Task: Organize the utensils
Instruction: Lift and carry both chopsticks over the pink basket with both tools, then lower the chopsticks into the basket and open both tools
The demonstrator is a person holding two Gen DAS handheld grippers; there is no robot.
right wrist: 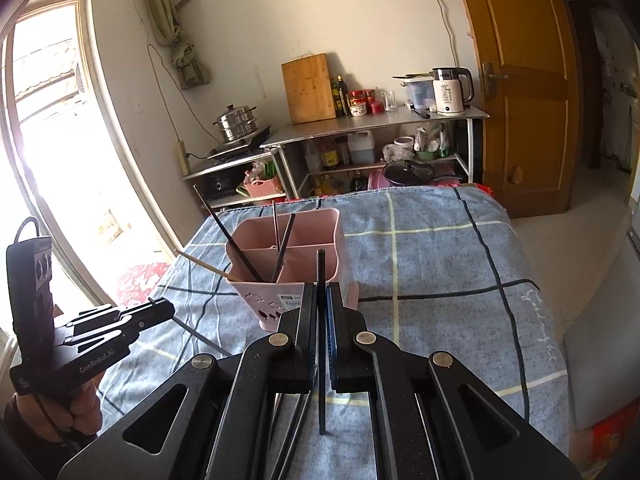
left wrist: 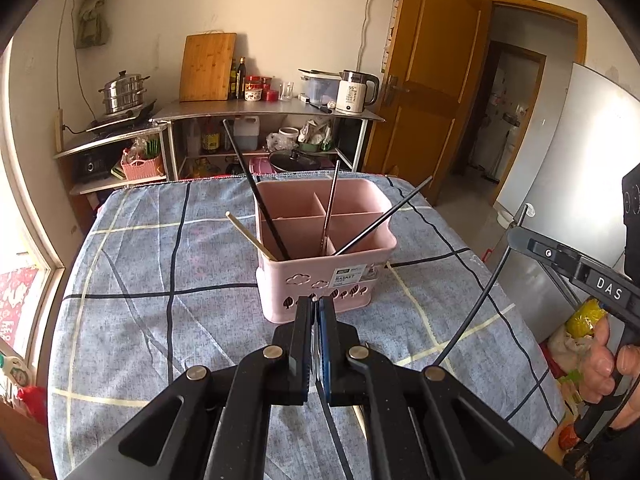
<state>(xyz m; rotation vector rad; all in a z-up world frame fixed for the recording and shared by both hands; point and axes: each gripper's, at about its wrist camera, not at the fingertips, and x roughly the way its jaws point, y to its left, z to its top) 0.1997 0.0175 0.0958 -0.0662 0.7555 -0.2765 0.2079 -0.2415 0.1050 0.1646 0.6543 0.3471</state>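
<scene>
A: Where does the pink utensil basket [left wrist: 326,252] stand?

B: Centre of the left wrist view, on the worktop under a blue-grey plaid cloth [left wrist: 160,264]. In the right wrist view the basket [right wrist: 288,268] is left of centre, just beyond my claw. It has four compartments and a white label on the near wall.

A: What is in it?

B: Four sticks, all leaning. A black chopstick [left wrist: 256,188] tilts toward the upper left from the near-left compartment. A pale wooden chopstick [left wrist: 251,236] juts left over the rim from the same compartment. A metal chopstick [left wrist: 330,208] stands nearly upright by the centre dividers. Another black chopstick [left wrist: 384,216] leans out toward the upper right.

A: Your left claw [left wrist: 316,304]?

B: Low centre of the frame, fingers pressed together, tips just short of the basket's near wall. A thin dark thing runs down between them at the bottom of the frame; I cannot tell what it is or whether it is pinched.

A: And the right claw [right wrist: 322,292]?

B: Pinching a black chopstick [right wrist: 321,344], held upright. Its top pokes above the fingertips in front of the basket's near-right corner; its lower end hangs over the cloth at bottom centre.

A: Can either view see the other claw?

B: Yes. The left one shows at the lower left of the right wrist view, the right one at the right edge of the left wrist view, each in a hand.
</scene>
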